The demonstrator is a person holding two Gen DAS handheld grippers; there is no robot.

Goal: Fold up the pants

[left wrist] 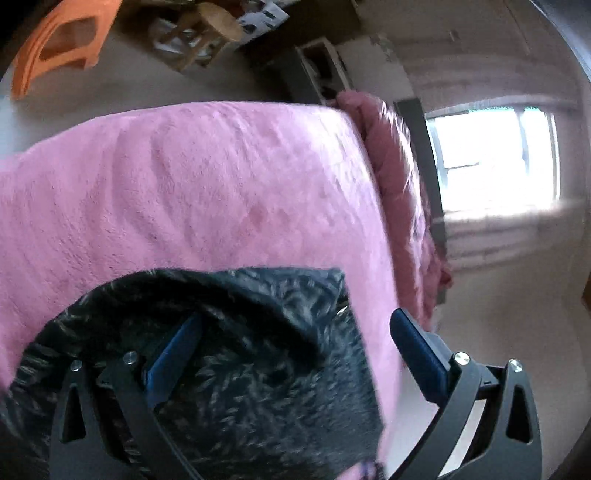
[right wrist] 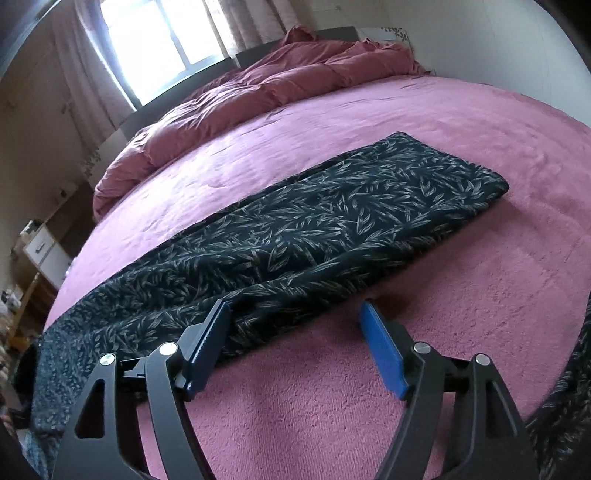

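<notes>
The pants (right wrist: 295, 229) are black with a pale leaf print. In the right wrist view they lie folded lengthwise in a long strip across the pink bed cover (right wrist: 424, 110), one end hanging over the bed's left edge. My right gripper (right wrist: 293, 314) is open just above the strip's near edge, its left finger over the cloth, its right finger over the cover. In the left wrist view the pants (left wrist: 258, 369) fill the foreground and drape over the left finger. My left gripper (left wrist: 295, 328) is open, with cloth lying between the spread fingers.
A crumpled dusty-pink duvet (right wrist: 258, 92) is heaped at the head of the bed below a bright window (right wrist: 159, 40). A white drawer unit (right wrist: 44, 251) stands left of the bed. An orange plastic stool (left wrist: 59, 40) and a wooden stool (left wrist: 207, 33) stand on the floor.
</notes>
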